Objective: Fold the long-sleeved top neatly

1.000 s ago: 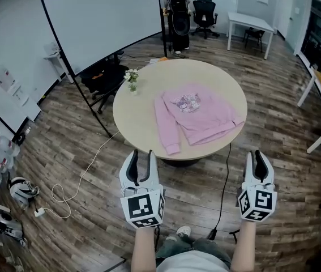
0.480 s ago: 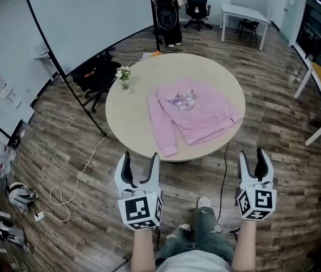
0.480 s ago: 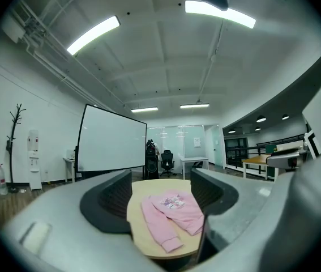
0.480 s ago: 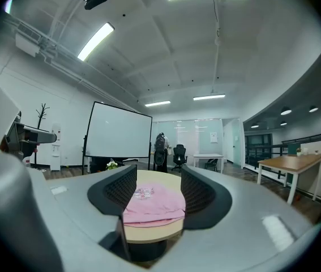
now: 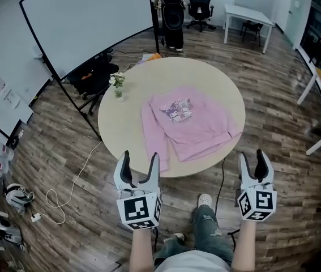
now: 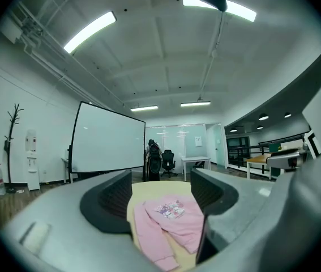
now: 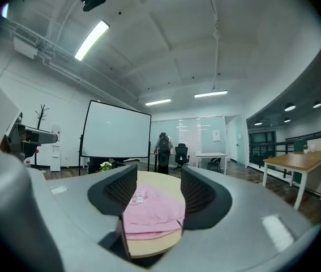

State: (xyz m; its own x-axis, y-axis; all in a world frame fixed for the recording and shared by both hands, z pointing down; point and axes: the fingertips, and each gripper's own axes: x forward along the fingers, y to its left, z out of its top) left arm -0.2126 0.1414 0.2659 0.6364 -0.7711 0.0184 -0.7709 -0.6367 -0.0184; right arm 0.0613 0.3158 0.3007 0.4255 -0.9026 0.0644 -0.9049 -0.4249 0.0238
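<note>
Beige round table [image 5: 120, 130] carries two things: one small vase of flowers [image 5: 116, 85] at its left and, apart from it to the right, one pink long-sleeved top [image 5: 189, 123]. The top lies spread flat with its printed front up. Its left-hand sleeve runs down toward the near rim; the other sleeve is hard to trace.

Two grippers hang short of the table, touching nothing. The left gripper [image 5: 140, 158] has just spread its jaws wide and empty, and the right gripper [image 5: 252, 157] likewise. Each gripper view frames the top far off between its jaws.

Only the gripper views show the ceiling lights [image 6: 89, 32] and one bare coat stand [image 6: 12, 130] — only the head view shows the person's shoe [image 5: 205, 199].
</note>
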